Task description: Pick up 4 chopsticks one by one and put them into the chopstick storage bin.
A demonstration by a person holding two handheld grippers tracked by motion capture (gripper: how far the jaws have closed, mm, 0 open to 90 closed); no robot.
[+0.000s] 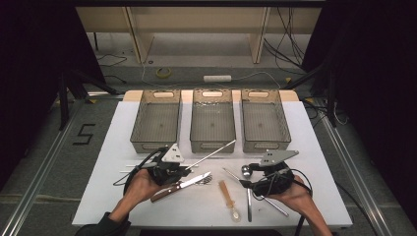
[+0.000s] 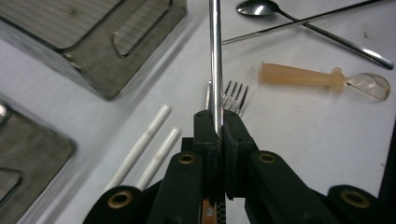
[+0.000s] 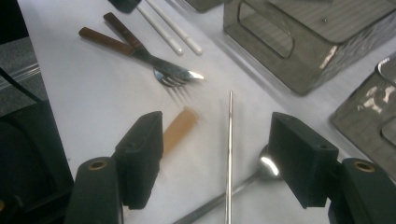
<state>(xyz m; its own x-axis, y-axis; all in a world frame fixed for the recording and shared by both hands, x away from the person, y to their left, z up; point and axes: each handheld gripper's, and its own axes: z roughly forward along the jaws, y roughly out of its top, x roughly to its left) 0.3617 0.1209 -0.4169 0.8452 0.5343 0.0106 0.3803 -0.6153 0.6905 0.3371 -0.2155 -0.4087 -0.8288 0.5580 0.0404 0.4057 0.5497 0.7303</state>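
My left gripper (image 1: pixel 186 170) (image 2: pixel 217 119) is shut on a thin metal rod (image 1: pixel 212 153) (image 2: pixel 215 56), which sticks out past the jaws toward the middle grey bin (image 1: pixel 212 120). My right gripper (image 1: pixel 245 177) (image 3: pixel 217 127) stands open low over the table. A second thin metal rod (image 3: pixel 229 149) lies on the white surface between its jaws, touched by neither pad. A metal spoon (image 3: pixel 266 165) (image 2: pixel 261 7) lies across that rod, its bowl beside the right jaw.
Three grey bins (image 1: pixel 156 123) stand in a row at the back. On the table lie a wooden-handled knife and fork (image 1: pixel 184 184) (image 3: pixel 140 49), two white sticks (image 2: pixel 144 140) (image 3: pixel 173 28) and an orange-handled spoon (image 1: pixel 227 194) (image 2: pixel 303 77).
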